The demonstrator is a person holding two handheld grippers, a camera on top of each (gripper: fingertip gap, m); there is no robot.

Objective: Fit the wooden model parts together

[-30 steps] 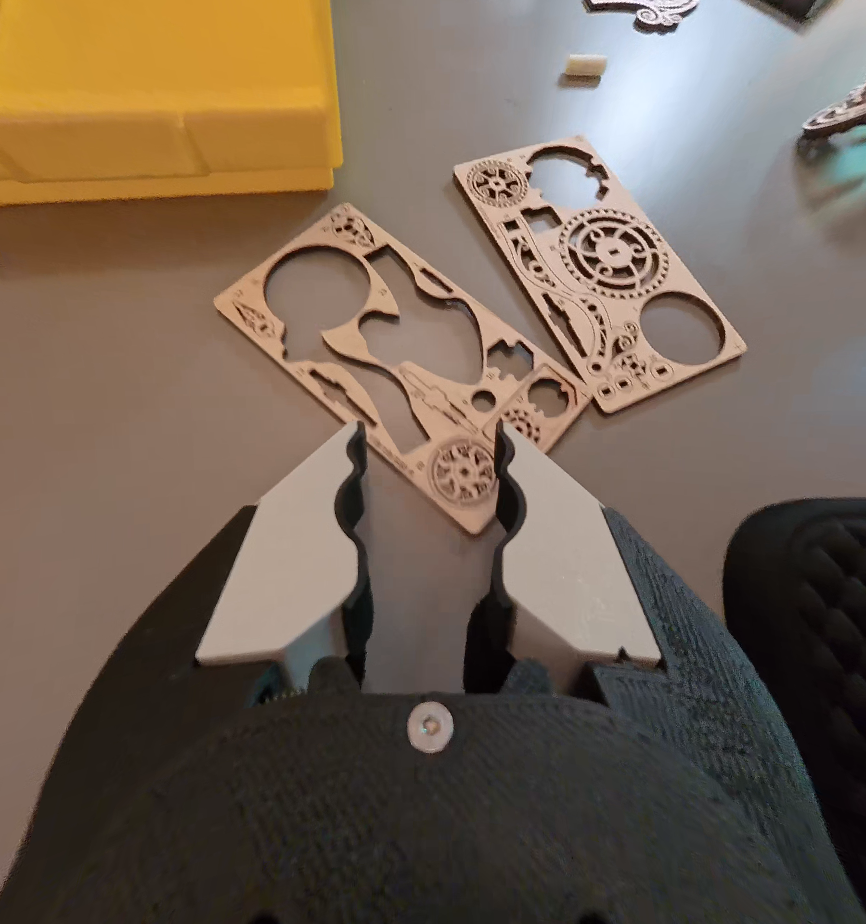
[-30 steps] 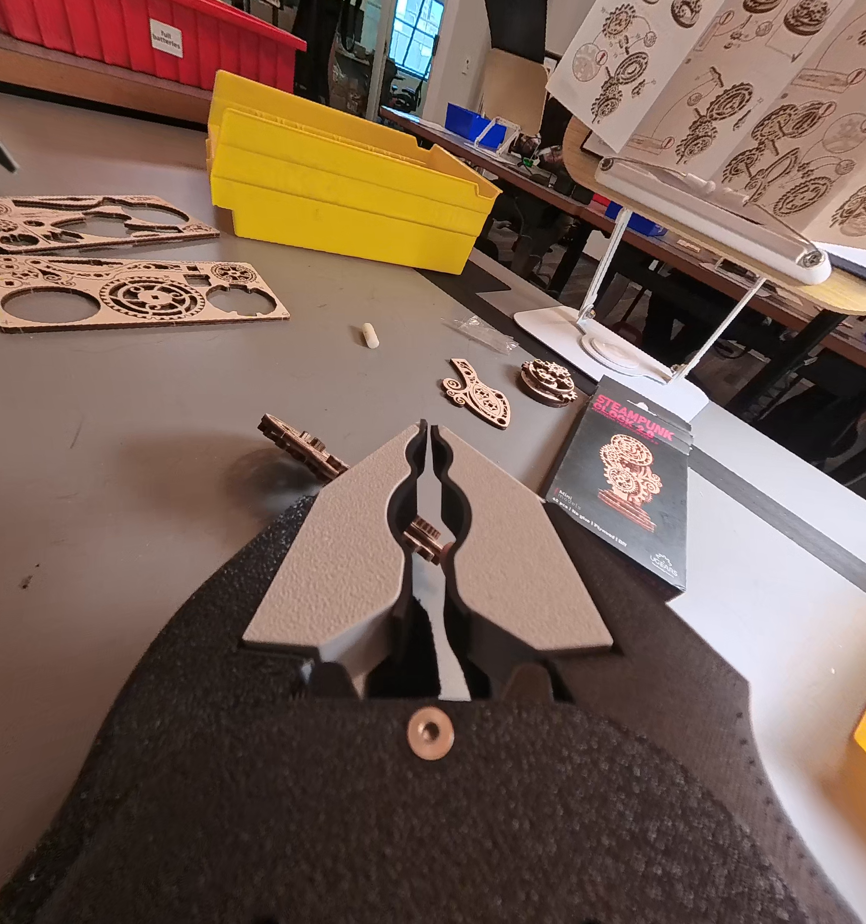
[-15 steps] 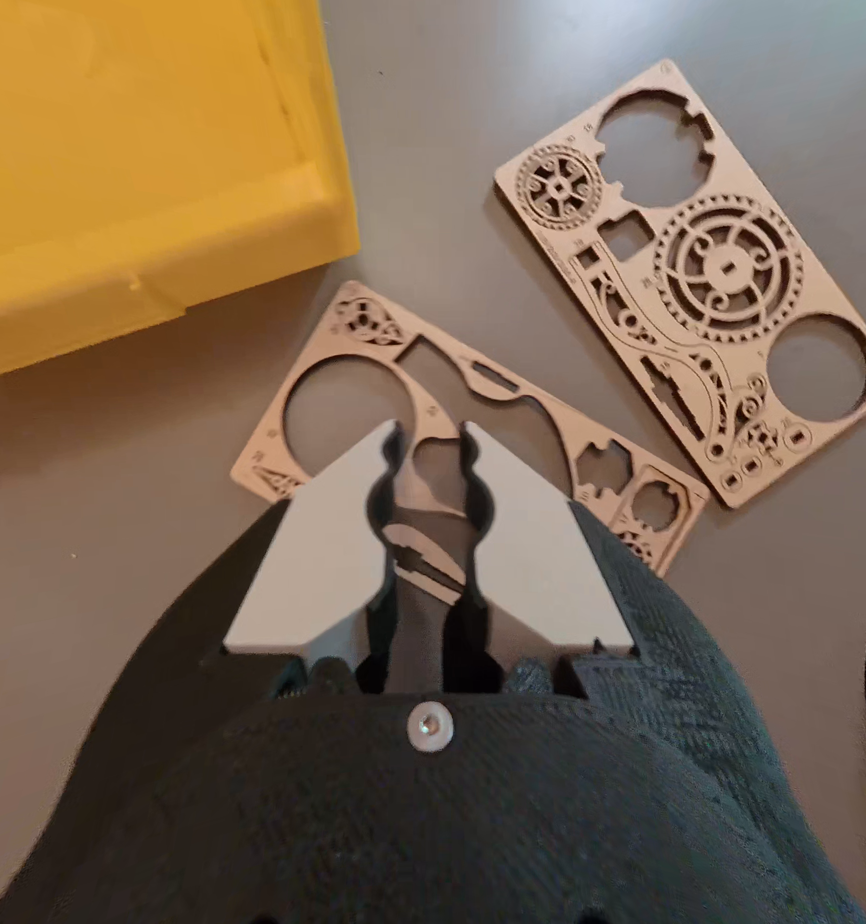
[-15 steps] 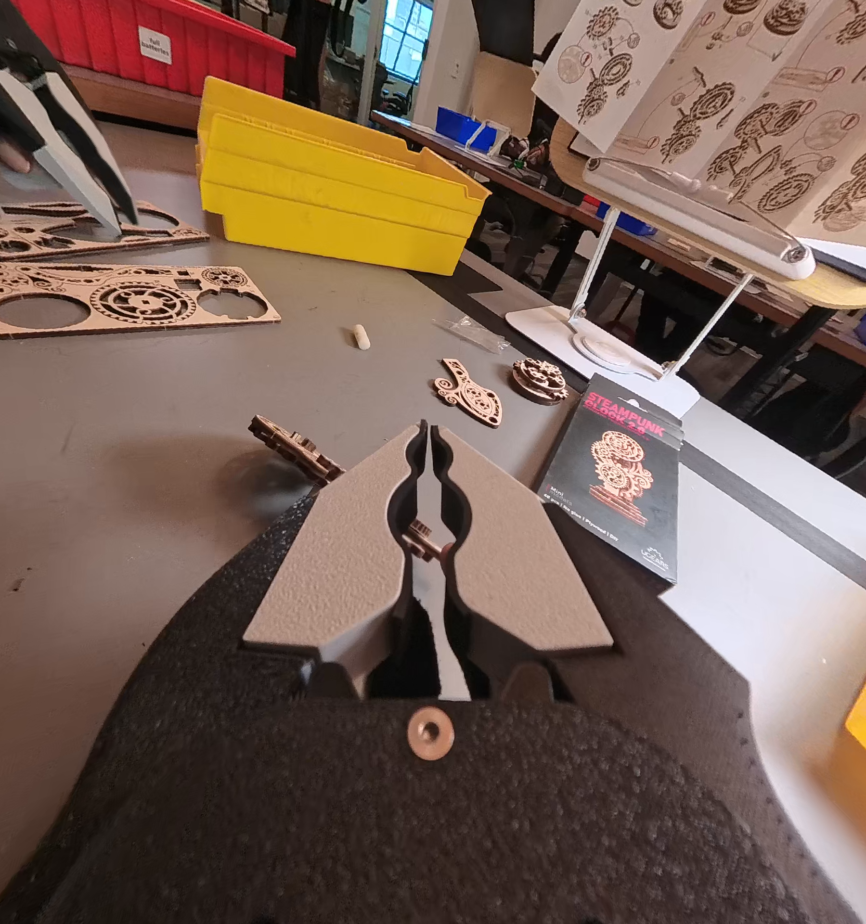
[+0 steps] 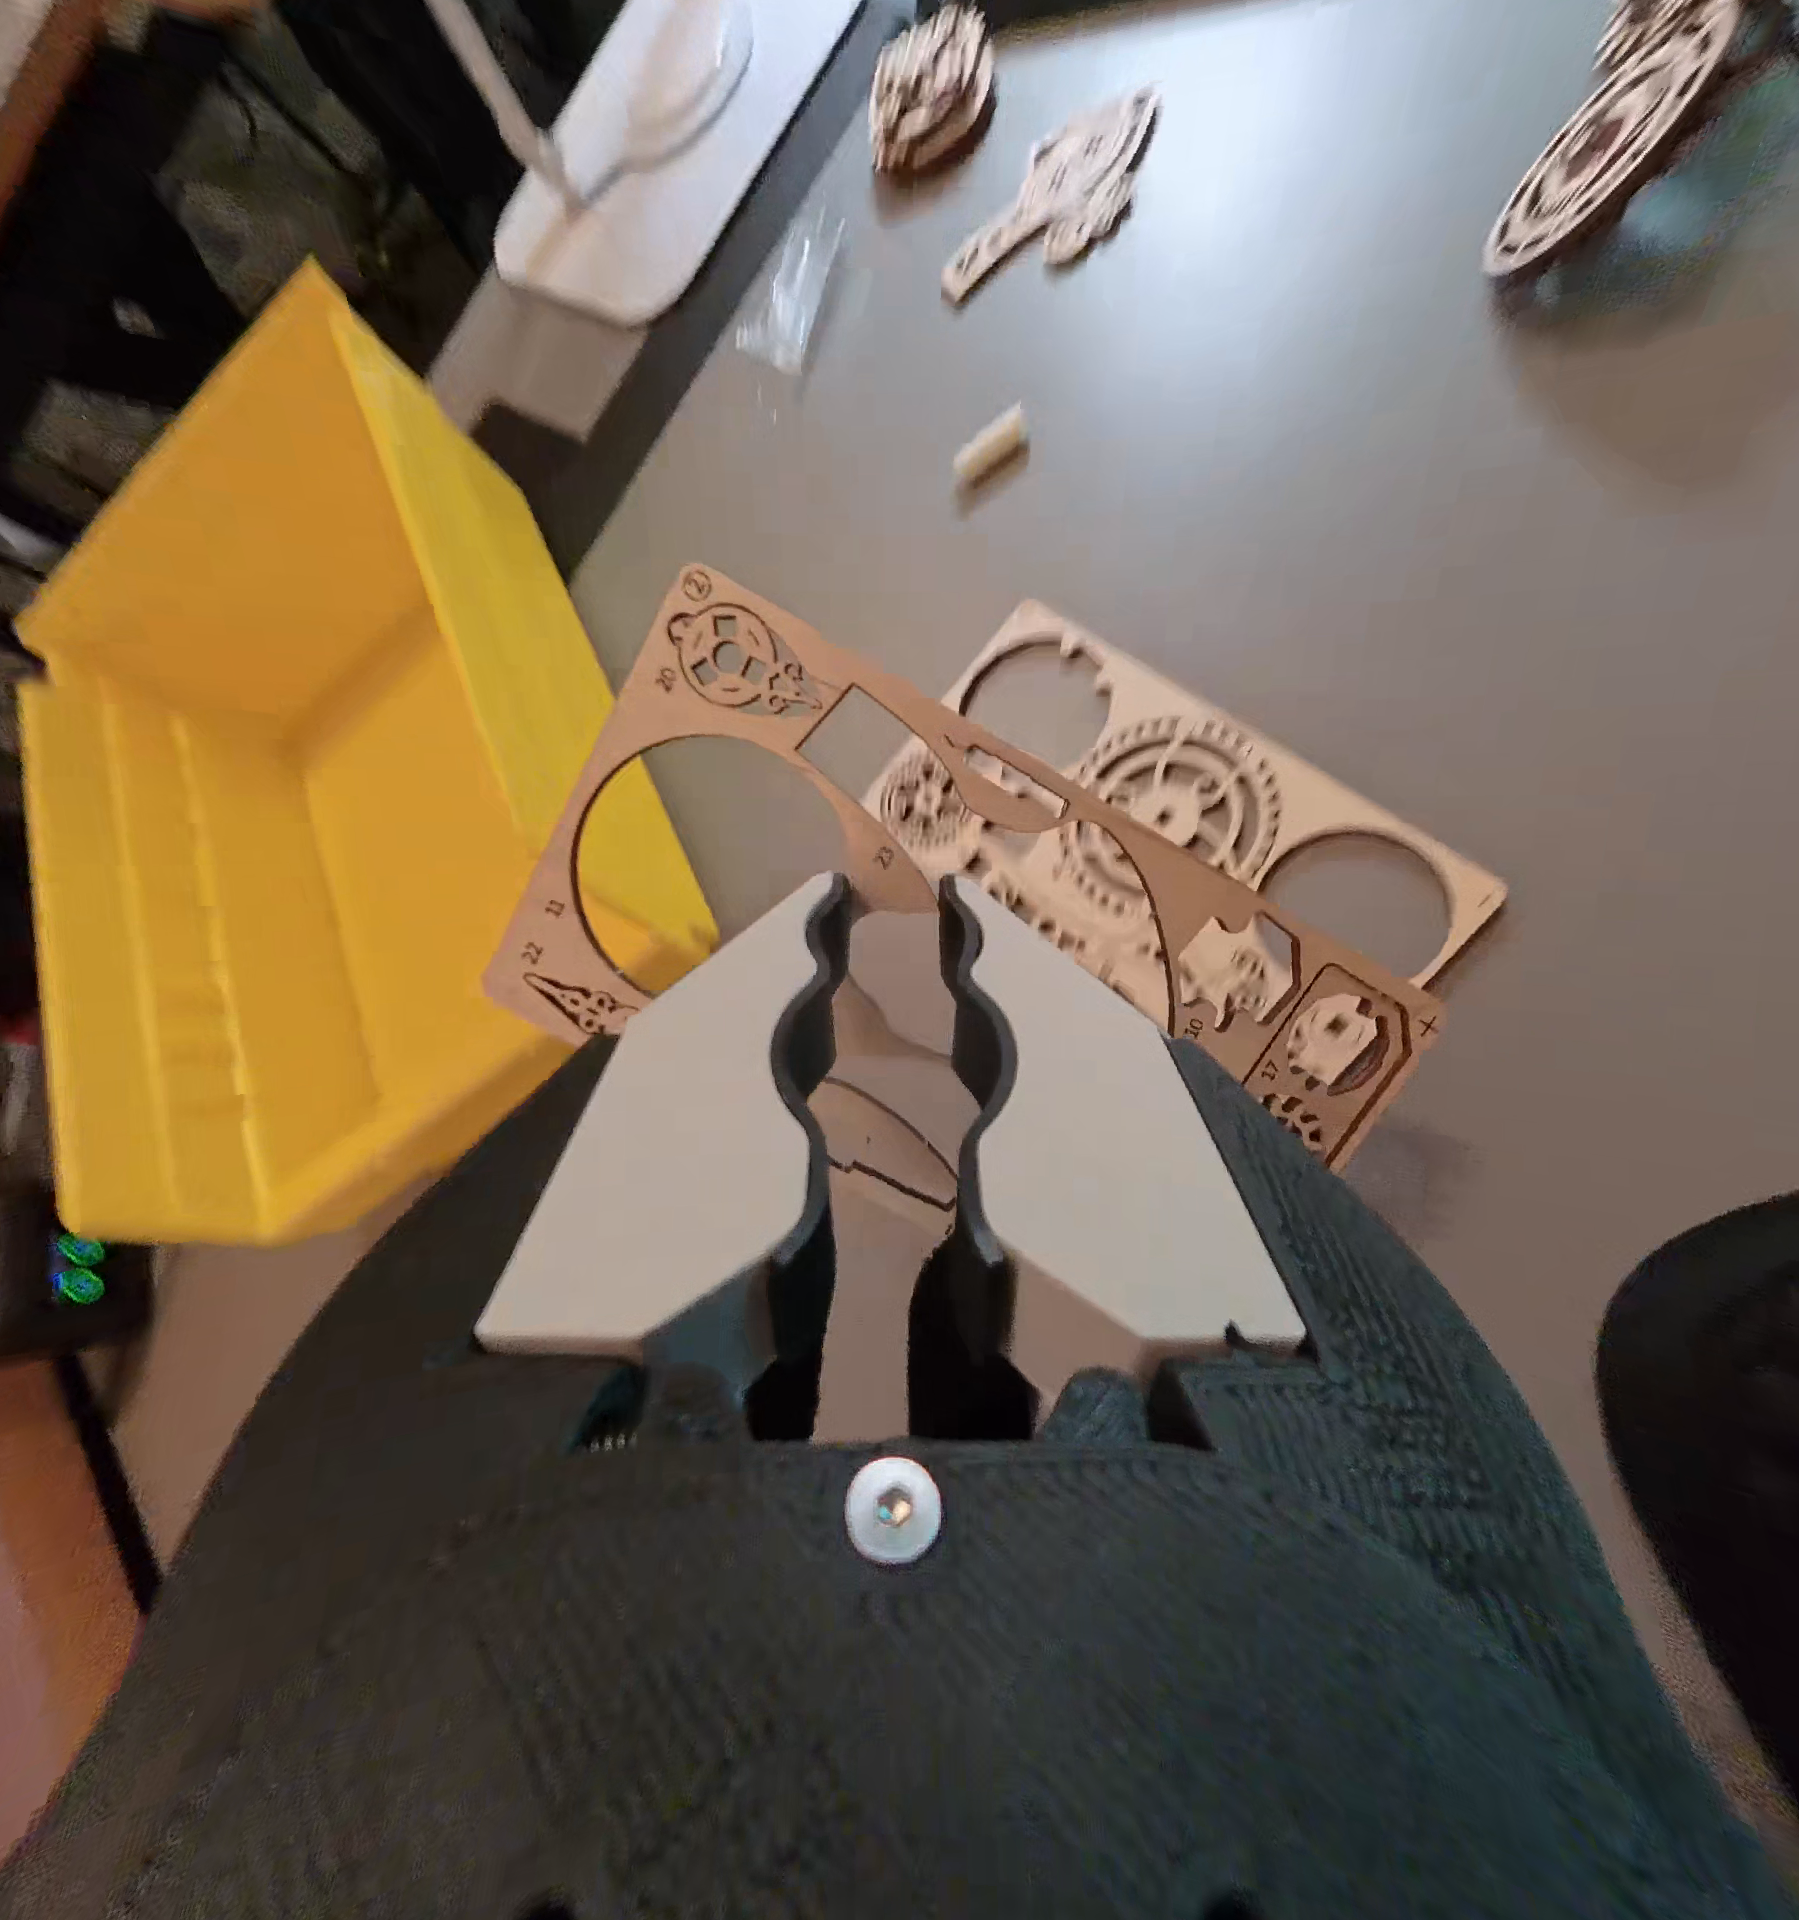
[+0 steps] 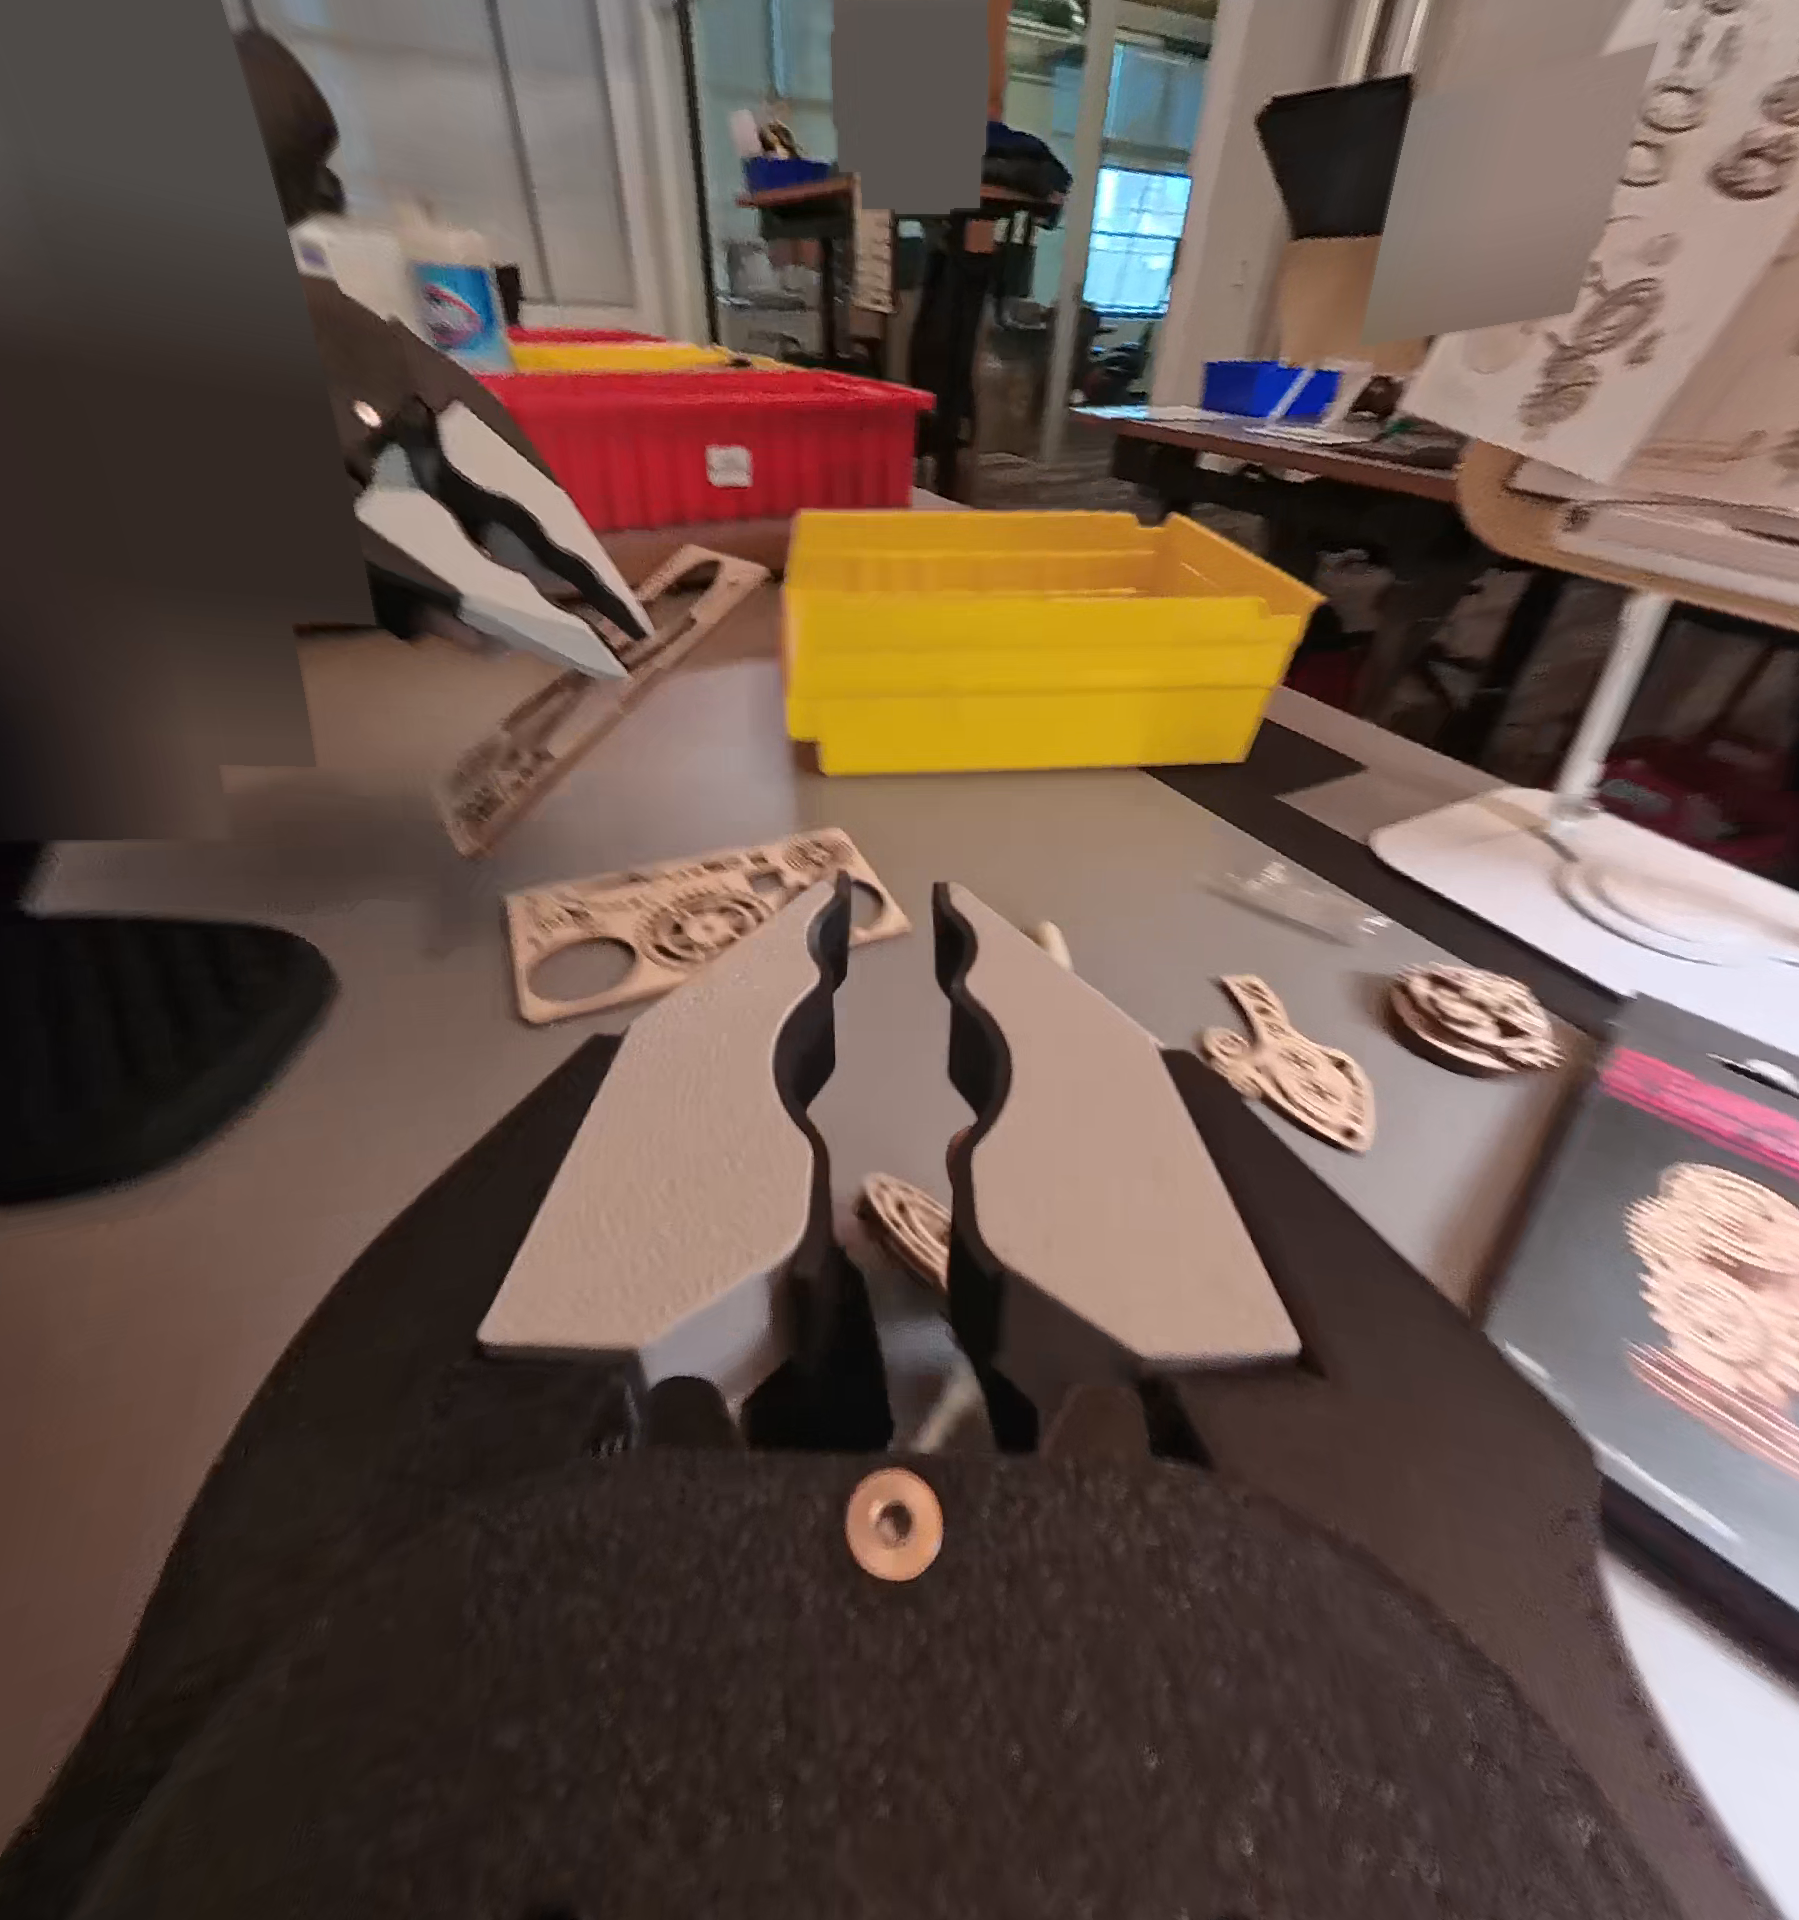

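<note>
The left gripper holds a cut-out wooden sheet between its fingers and has it lifted off the grey worktop, tilted; small numbers are burnt into the sheet beside the part outlines. A second wooden sheet with a large gear lies flat under and behind it, next to a yellow bin. The right gripper hovers with its fingers a narrow gap apart and nothing clamped; a round wooden gear piece shows in the gap below, whether touching cannot be told. To its right lie a curly wooden part, a stacked gear disc and a black box with pink lettering, blurred. A red bin carries a white label.
</note>
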